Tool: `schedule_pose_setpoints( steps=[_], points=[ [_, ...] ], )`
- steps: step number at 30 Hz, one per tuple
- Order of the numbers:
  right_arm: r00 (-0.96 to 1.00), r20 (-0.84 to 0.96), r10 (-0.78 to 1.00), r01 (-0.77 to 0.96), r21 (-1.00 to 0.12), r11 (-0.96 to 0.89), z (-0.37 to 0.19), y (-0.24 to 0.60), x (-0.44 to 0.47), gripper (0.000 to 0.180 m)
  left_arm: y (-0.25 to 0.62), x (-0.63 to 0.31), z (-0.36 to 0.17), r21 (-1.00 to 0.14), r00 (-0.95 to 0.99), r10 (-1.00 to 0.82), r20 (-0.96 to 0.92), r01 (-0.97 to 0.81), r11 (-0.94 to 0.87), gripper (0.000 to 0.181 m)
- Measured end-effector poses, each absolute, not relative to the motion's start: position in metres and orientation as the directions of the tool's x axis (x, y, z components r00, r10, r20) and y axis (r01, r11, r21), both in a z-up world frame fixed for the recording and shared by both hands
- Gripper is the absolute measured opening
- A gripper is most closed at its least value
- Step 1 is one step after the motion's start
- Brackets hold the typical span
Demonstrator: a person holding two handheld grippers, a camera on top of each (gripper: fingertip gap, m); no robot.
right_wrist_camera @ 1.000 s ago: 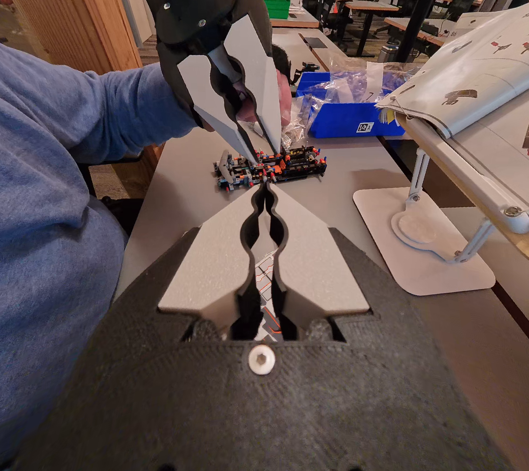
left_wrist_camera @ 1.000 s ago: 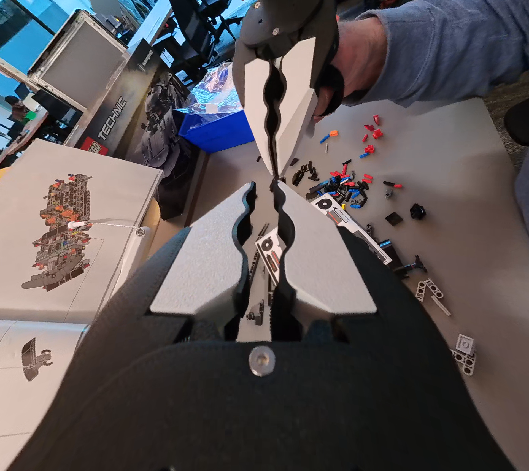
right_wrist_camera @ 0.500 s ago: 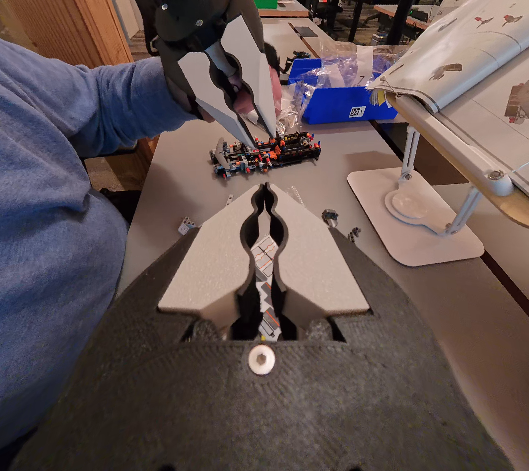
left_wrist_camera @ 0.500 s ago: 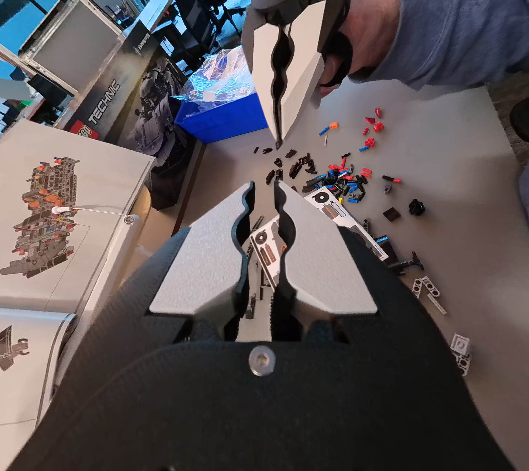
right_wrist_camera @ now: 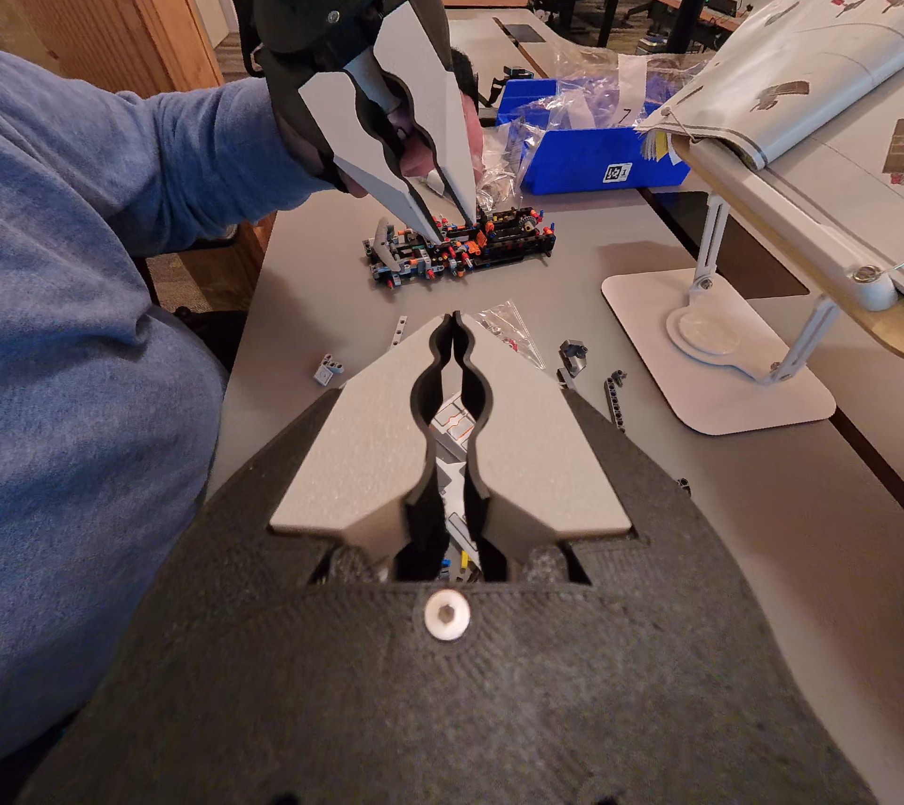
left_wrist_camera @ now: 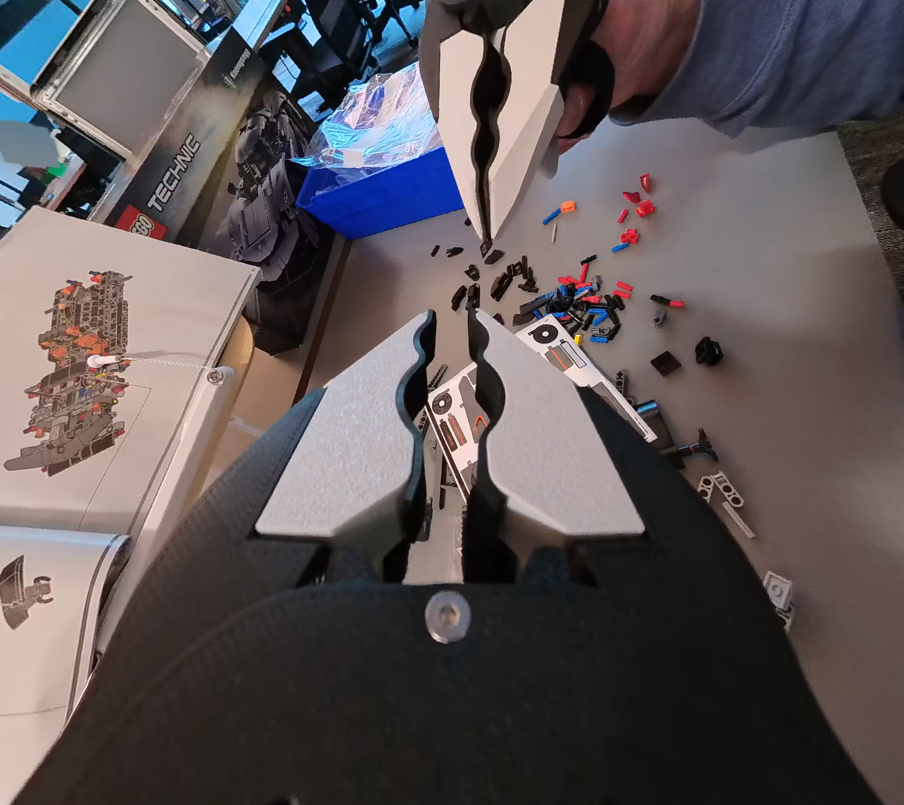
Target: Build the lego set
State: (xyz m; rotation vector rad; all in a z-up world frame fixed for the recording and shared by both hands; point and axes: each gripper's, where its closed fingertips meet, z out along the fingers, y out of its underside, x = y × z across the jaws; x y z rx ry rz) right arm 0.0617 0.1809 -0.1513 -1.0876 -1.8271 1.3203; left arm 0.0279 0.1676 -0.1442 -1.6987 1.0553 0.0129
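In the left wrist view my left gripper is open and empty above a sticker sheet. My right gripper points down towards it, shut, with a small black piece at its tip, just above a scatter of loose black, red and blue pieces. In the right wrist view my right gripper is shut, and the piece cannot be made out there. The left gripper hangs open in front of the partly built black and orange model on the table.
A blue bin of plastic bags and the set's box stand at the far edge. The open instruction book rests on a white stand. Grey pieces and a small bag lie near the model. There is about 5 cm between the tips of the two grippers.
The two grippers met tip to tip a second ago. The left gripper has opened and the two have drawn apart, with the right one staying shut.
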Motion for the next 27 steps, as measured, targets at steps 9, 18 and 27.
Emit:
schedule_pose_setpoints(
  steps=[9,18,27],
  points=[
    [-0.463,0.049,0.885,0.273,-0.942,0.195,-0.157,0.179,0.061,0.0,0.169,0.04,-0.15,-0.768,0.587,-0.652,-0.48,-0.64,-0.011,0.011],
    [-0.466,0.088,0.88,0.289,-0.925,0.246,-0.162,0.177,0.059,0.0,0.175,0.054,-0.156,-0.755,0.551,-0.68,-0.484,-0.656,0.006,0.01],
    [-0.47,0.096,0.878,0.289,-0.923,0.255,-0.163,0.176,0.059,0.0,0.177,0.058,-0.161,-0.742,0.534,-0.691,-0.488,-0.671,0.005,0.003]
  ],
)
